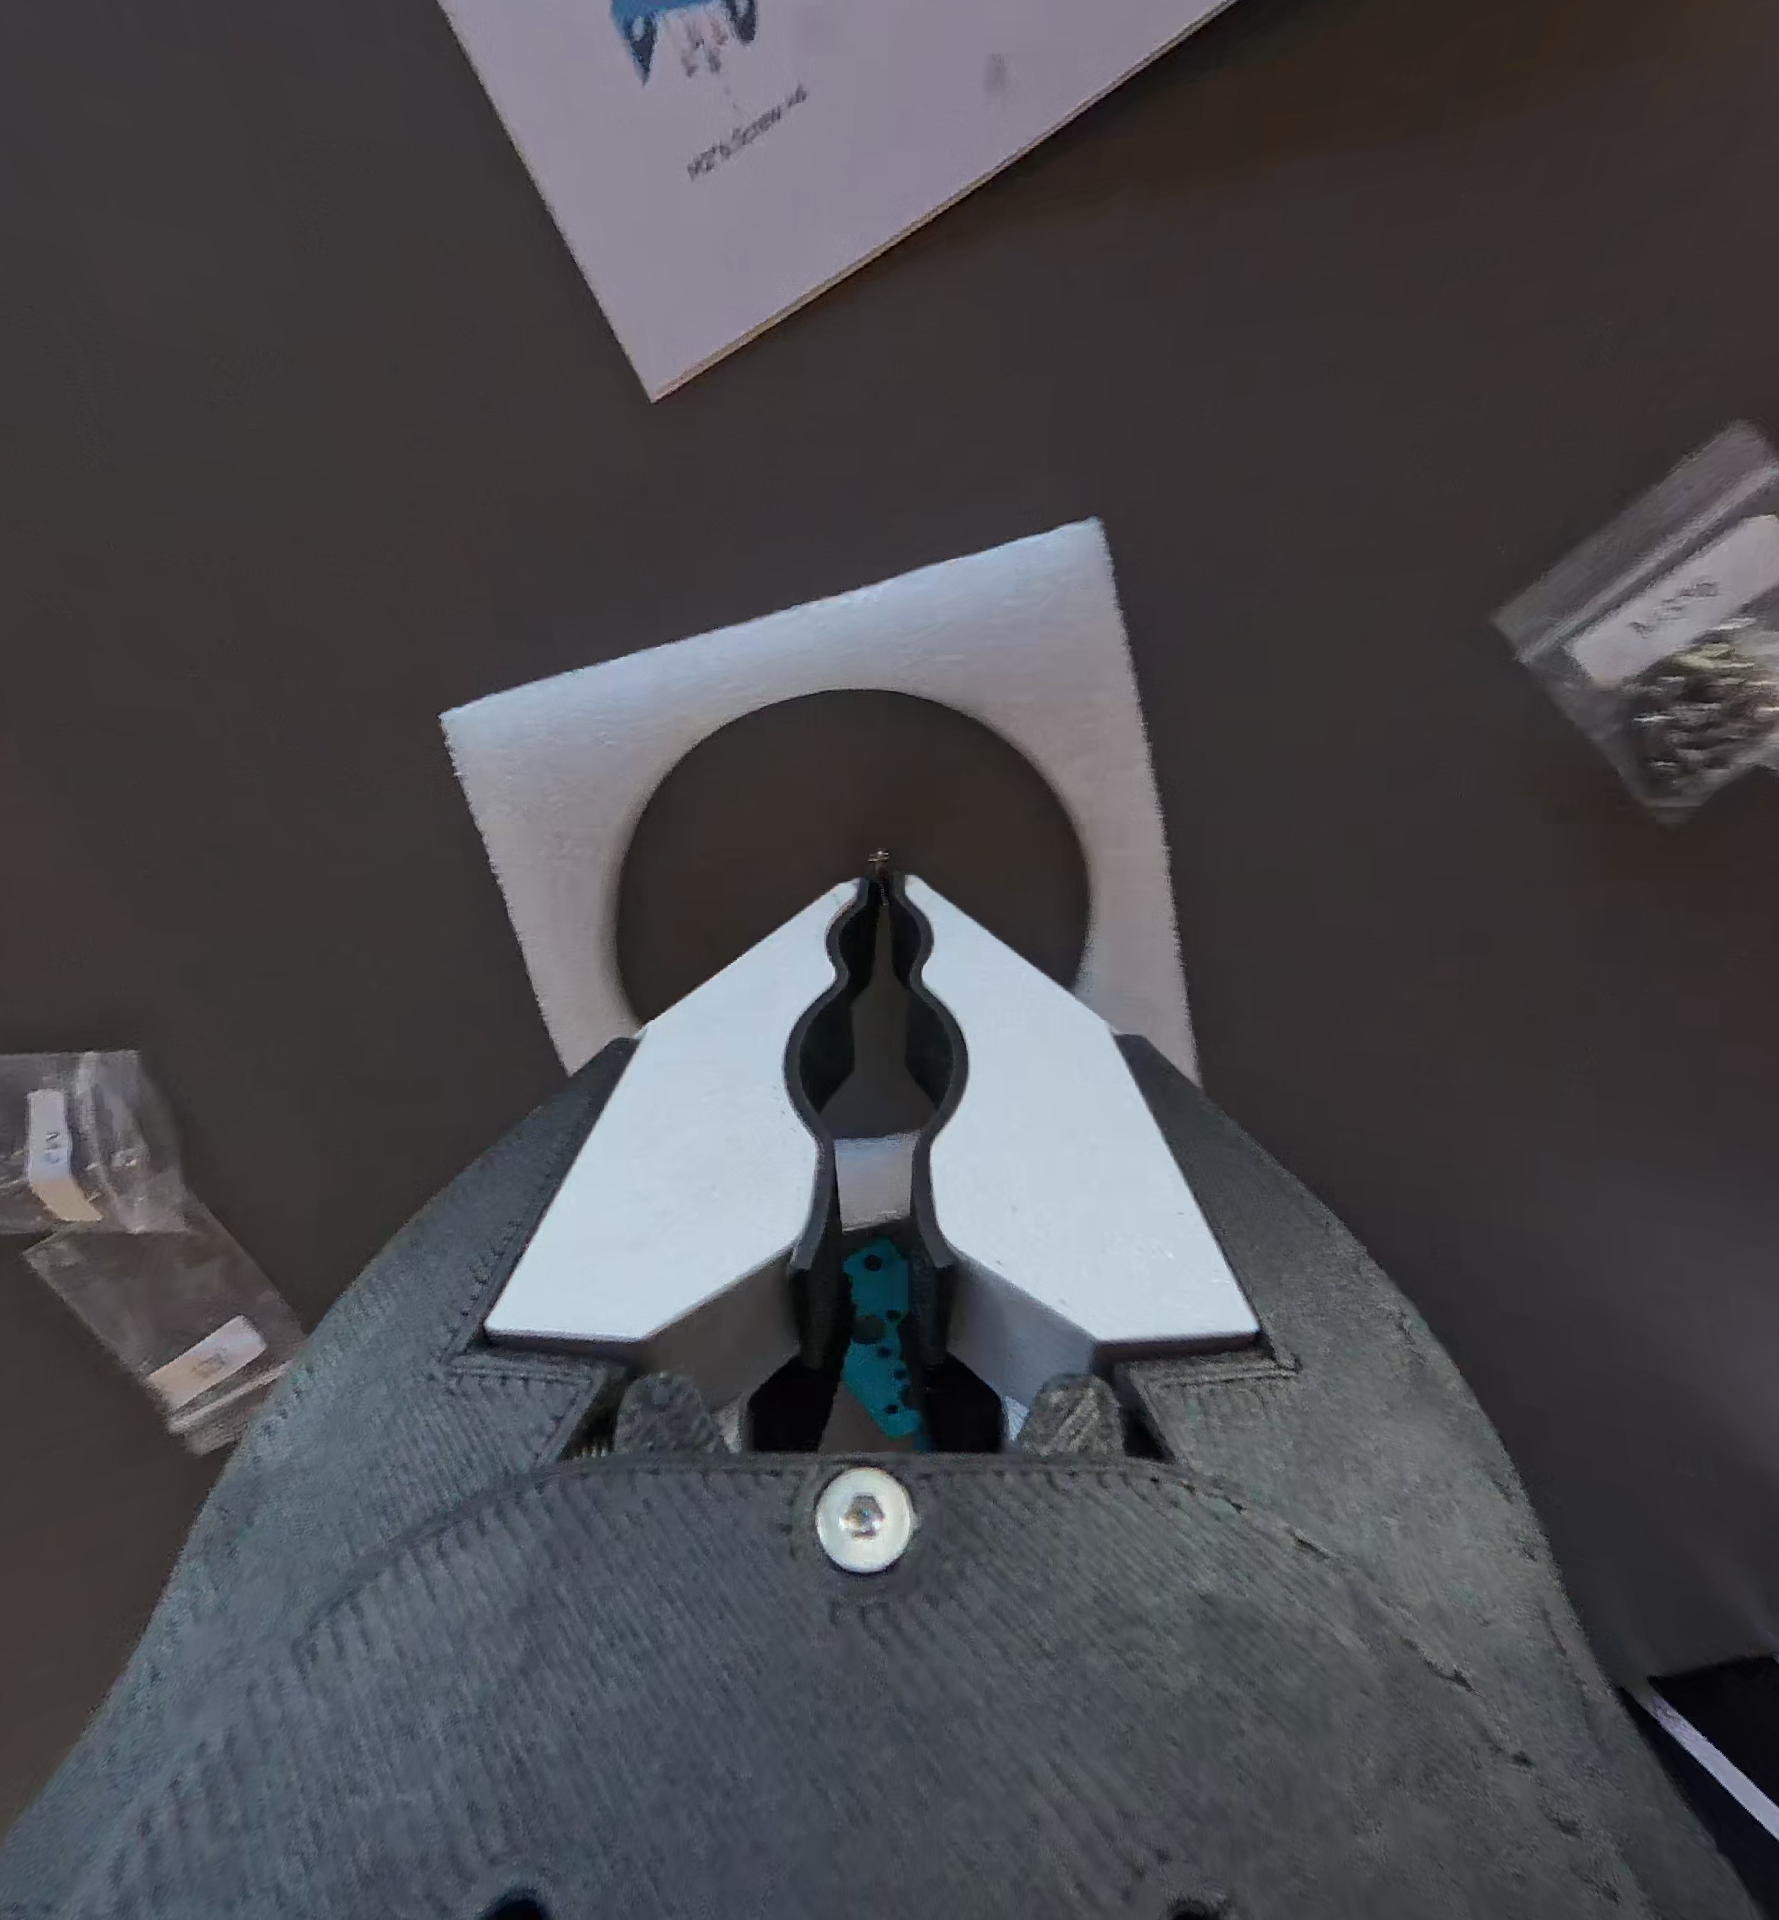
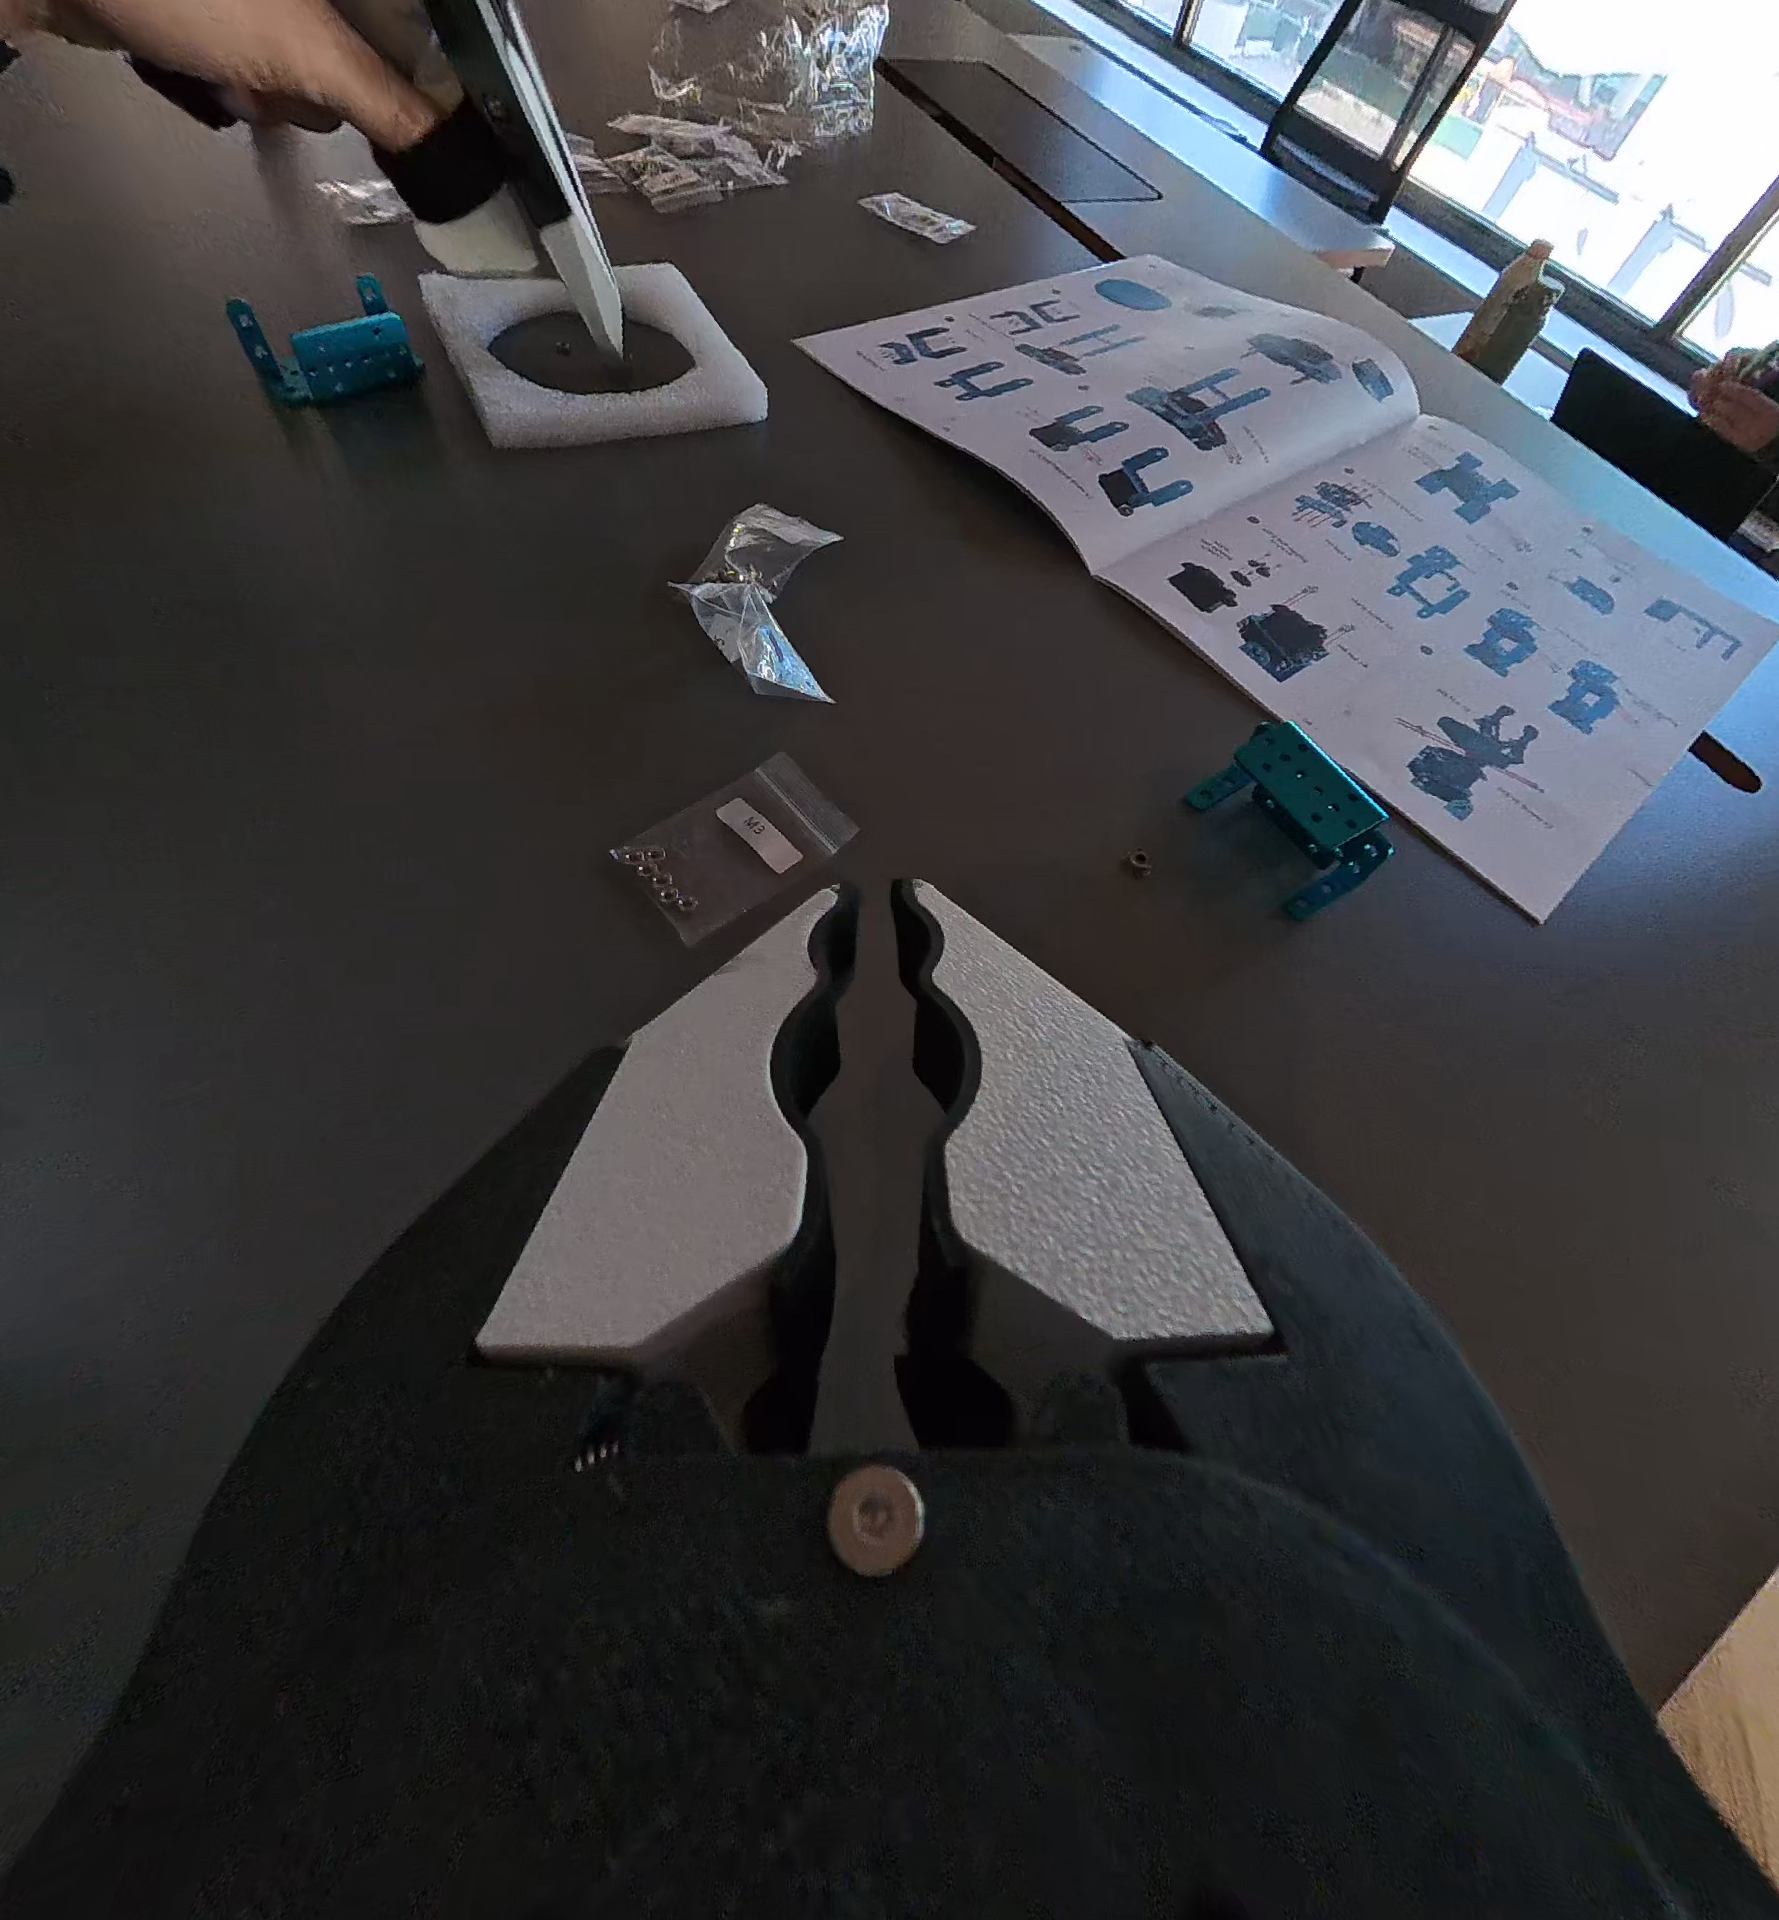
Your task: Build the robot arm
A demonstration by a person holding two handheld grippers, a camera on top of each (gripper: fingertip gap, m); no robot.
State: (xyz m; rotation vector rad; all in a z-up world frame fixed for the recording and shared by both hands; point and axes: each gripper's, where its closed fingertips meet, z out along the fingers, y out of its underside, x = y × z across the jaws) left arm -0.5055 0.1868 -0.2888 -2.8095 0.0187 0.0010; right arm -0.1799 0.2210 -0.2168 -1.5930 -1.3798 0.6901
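Note:
My left gripper (image 1: 877, 883) is shut, with a tiny dark screw (image 1: 877, 860) pinched at its tips. It points down into the round hole of a white foam square (image 1: 760, 665) on the dark table. The right wrist view shows that gripper (image 2: 610, 338) in the foam hole (image 2: 594, 358), held by a hand (image 2: 272, 62). My right gripper (image 2: 874, 891) is slightly open and empty, just above the table. It is nearest to a small zip bag of nuts (image 2: 734, 847).
An open manual (image 2: 1280, 540) lies at the right, with a teal bracket (image 2: 1300, 816) and a loose nut (image 2: 1137, 860) by it. Another teal bracket (image 2: 329, 348) stands left of the foam. Small hardware bags (image 2: 760, 592) (image 1: 1685, 634) (image 1: 64, 1143) lie about. Spacing between my two grippers at the tips: around 35 centimeters. My right tips are about 35 centimeters from the teal bracket (image 2: 329, 348), my left tips only 11 centimeters.

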